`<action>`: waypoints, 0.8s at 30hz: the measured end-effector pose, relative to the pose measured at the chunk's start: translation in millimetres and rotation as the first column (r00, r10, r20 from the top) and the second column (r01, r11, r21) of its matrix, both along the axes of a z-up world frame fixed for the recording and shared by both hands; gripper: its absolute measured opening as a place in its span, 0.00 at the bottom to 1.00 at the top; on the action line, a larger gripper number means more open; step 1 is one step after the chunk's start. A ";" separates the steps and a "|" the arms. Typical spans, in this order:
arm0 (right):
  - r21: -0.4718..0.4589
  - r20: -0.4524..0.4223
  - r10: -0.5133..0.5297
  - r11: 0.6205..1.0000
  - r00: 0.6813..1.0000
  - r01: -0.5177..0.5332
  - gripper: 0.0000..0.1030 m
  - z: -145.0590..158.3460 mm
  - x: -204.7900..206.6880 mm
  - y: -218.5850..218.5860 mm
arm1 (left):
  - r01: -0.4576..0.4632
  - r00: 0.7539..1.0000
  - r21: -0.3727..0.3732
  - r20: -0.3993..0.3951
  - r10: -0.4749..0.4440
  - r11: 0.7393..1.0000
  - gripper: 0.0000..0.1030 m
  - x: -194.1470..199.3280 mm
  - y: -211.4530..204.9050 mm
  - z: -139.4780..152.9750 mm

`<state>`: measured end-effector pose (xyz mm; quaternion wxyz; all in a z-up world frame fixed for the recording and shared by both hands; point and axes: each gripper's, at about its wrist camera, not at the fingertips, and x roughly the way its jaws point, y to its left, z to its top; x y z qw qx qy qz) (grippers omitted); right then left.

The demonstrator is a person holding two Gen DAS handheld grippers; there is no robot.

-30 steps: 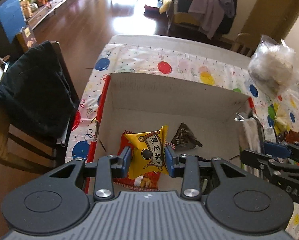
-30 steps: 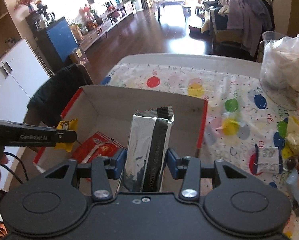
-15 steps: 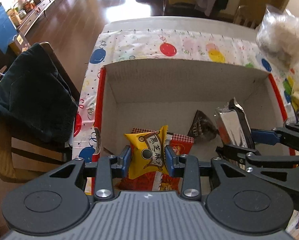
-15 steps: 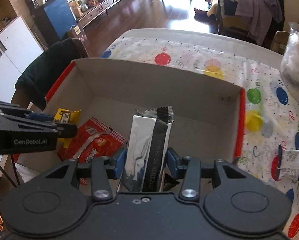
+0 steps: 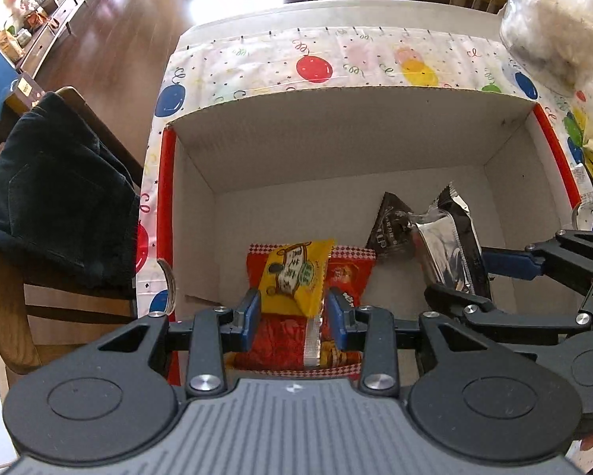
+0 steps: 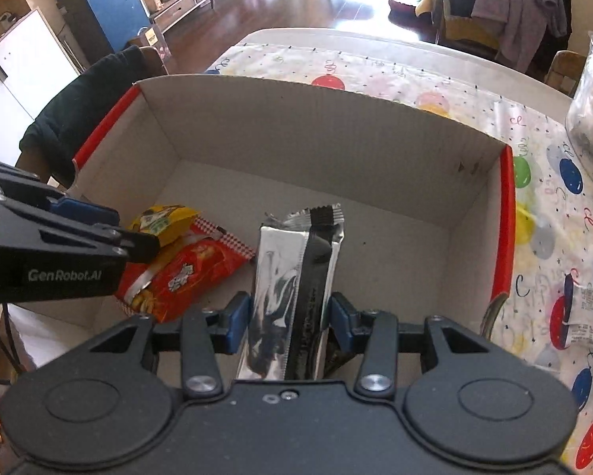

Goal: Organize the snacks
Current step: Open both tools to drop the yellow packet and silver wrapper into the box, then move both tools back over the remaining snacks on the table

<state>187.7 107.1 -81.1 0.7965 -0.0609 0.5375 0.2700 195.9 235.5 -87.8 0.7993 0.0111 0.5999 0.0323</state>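
Yellow snack packet (image 5: 295, 273): held above the floor of the cardboard box (image 5: 336, 146), toward its near-left part, tilted, its sealed edge hanging down; the left gripper (image 5: 295, 314) has its blue pads (image 5: 250, 314) on either side of the packet, and whether the right pad presses it cannot be told; the same packet shows in the right wrist view (image 6: 165, 219) at the tip of that gripper (image 6: 138, 243).

Silver and black wrapper (image 6: 296, 297): upright inside the box, right of the yellow packet; the right gripper (image 6: 290, 322) is clenched on its lower half, pads on both flanks; in the left wrist view the wrapper (image 5: 447, 253) stands with its crimped end uppermost.

Red snack bag (image 6: 185, 273): lying flat on the box floor directly beneath the yellow packet, checkered border visible.

Dark triangular packet (image 5: 391, 225): on the box floor just beside the silver wrapper, on its left and farther in.

The box has red outer edges (image 6: 504, 229) and rests on a balloon-print tablecloth (image 5: 316, 59); right of the box on the cloth lie a small white-labelled packet (image 6: 585, 310) and, farther back, a clear plastic bag (image 5: 553, 27); left of the box a chair (image 5: 3, 297) carries a dark garment (image 5: 54, 190).
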 end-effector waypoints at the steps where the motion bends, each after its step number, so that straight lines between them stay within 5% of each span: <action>1: -0.001 -0.001 0.001 1.000 1.000 -0.001 0.42 0.1 -0.3 0.3 | 0.000 1.000 -0.001 0.001 0.000 1.000 0.34 -0.5 0.0 0.0; 24: 0.071 0.062 -0.043 0.997 0.997 0.039 0.56 42.3 -13.5 -25.1 | -0.050 0.991 -0.065 0.124 0.057 0.997 0.42 -28.2 5.1 26.0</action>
